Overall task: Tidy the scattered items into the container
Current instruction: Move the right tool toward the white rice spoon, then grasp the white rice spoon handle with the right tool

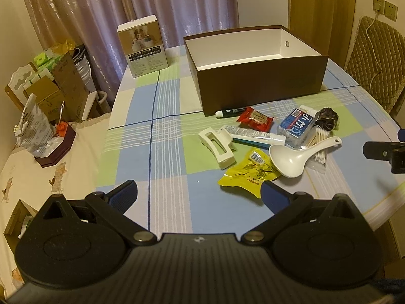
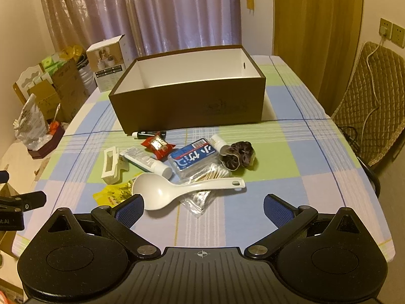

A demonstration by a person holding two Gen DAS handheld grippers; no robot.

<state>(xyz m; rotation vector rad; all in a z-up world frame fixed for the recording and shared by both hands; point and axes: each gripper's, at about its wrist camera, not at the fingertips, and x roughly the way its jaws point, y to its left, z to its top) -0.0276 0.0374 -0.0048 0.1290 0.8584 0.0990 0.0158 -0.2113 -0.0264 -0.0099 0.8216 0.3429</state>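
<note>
1. sitting toward the far side of the checked tablecloth [image 2: 303, 157], the brown box [image 2: 192, 111] stands open at the top, its white inside bare.
2. the scattered things lie in a loose heap just in front of the box: a black tube [image 2: 149, 133] touching its front wall, a red snack packet [image 2: 158, 145], a toothpaste tube [image 2: 145, 161], a cream hair claw [image 2: 111, 160], a blue tissue pack [image 2: 193, 158], a small white bottle [image 2: 219, 142] and a dark scrunchie [image 2: 239, 155].
3. nearer the cameras, a white rice spoon [image 2: 162, 192] rests across a bag of cotton swabs [image 2: 202, 195], beside a yellow packet [image 2: 114, 195].
4. the left gripper [image 1: 198, 193] hangs above the cloth with its jaws spread wide and nothing between them; its right finger is close to the yellow packet.
5. the right gripper [image 2: 202, 209] is likewise wide open and empty, the spoon bowl just ahead of its left finger.
6. a white carton [image 1: 143, 46] stands left of the box.
</note>
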